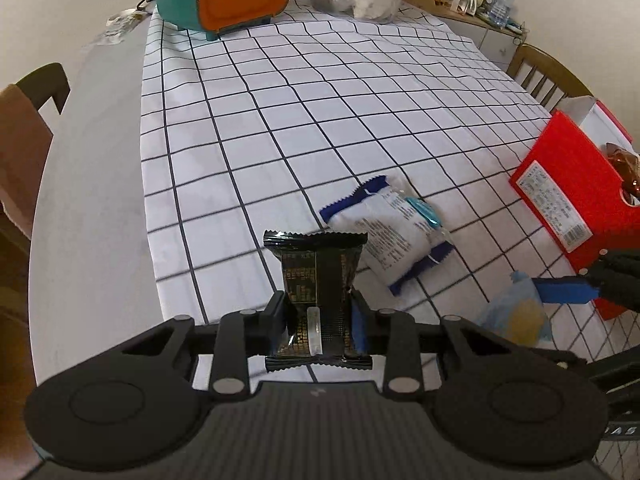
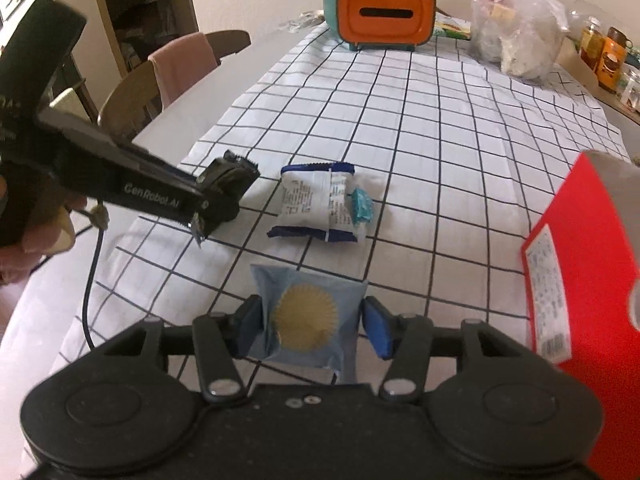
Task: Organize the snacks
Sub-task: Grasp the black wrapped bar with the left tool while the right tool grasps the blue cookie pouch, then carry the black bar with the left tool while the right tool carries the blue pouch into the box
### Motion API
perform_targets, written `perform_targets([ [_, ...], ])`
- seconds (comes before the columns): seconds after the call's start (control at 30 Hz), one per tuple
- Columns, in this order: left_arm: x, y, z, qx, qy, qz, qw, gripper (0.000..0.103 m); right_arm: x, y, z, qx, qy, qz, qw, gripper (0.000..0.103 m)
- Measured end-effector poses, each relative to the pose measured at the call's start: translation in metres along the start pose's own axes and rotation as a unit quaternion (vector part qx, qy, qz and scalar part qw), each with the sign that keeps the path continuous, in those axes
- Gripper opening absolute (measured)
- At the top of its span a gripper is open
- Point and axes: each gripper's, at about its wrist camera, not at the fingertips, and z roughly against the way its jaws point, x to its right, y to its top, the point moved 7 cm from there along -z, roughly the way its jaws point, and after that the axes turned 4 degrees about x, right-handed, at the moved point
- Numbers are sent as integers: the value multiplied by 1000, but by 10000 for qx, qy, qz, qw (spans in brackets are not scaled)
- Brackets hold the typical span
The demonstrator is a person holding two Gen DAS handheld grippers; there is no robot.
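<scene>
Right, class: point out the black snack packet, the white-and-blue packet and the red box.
black snack packet [image 1: 318,276], left wrist view, printed middle.
white-and-blue packet [image 2: 312,204], right wrist view, white centre.
red box [image 1: 568,184], left wrist view, red side.

A white tablecloth [image 1: 360,92] is crossed by a black grid. A glossy black snack packet [image 1: 320,276] is printed with gold, a white pouch [image 2: 316,208] is edged in blue, a pale blue wrapper [image 2: 308,316] is marked with a yellow disc, and a red cardboard box [image 1: 568,196] is labelled in white.
</scene>
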Motion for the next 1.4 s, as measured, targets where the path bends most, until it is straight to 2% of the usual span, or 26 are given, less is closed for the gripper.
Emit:
perform_targets([
  [0.47,54,-1,64,232,170,-69,9996,32,20,9,83,448,49,-36,9990,54],
  [0.87,138,22,105,474,178,-198,9985,32,80,10,141,728,-85,-57,9973,54],
  [1.13,210,43,97,560,86,-374,9977,32,144,1,165,774,-379,-124,9962,54],
  [1.4,275,58,70,516,38,-521,9973,32,207,-19,173,608,-689,-178,9956,54],
])
